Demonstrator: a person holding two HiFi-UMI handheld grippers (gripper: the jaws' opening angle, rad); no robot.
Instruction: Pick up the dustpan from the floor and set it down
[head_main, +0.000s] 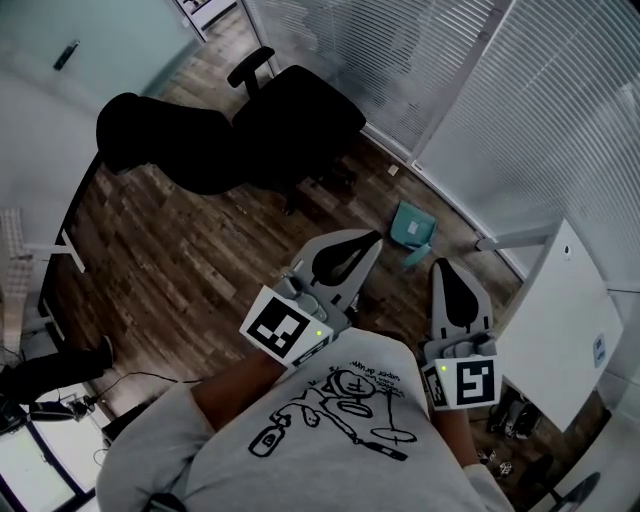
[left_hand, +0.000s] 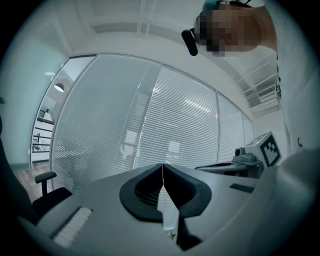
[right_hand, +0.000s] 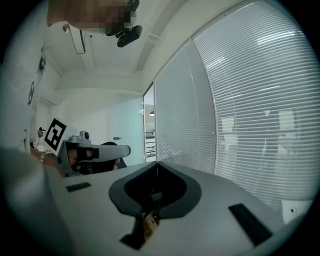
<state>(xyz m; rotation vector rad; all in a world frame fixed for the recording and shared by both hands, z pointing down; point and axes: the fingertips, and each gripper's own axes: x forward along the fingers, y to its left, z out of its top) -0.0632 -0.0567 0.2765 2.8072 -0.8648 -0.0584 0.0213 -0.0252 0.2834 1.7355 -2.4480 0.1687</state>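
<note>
Wood-plank floor (head_main: 180, 250) carries everything relevant; it runs to a glass wall hung with blinds (head_main: 520, 110) along its far edge. Two black office chairs (head_main: 290, 120) stand on the far left part of the floor, and a white surface (head_main: 555, 320) occupies the right edge. The teal dustpan (head_main: 413, 226) lies on the floor close to the far edge, at the foot of the blinds, between the chairs and the white surface, untouched. Its handle's direction is too small for me to make out.

Left gripper (head_main: 374, 240): jaws pressed together, nothing between them. Right gripper (head_main: 441, 266): likewise pressed together and empty. In the head view the dustpan sits just beyond and between the two tips. Neither gripper view shows it; both look roughly level at the blinds, so I am short of the grasp and judge the step in hand to be the approach.

Recommendations, as I judge them:
- Pitch one gripper steeply down before closing in, so its own camera picks up the dustpan.
- Spread its jaws while clear of the floor, not at contact.
- Take the handle or a raised wall, a thin part the jaws can straddle; the flat pan would likely skid on the planks.
- Keep the other gripper back, apart from the first.
- Lift level, then set down gently.
</note>
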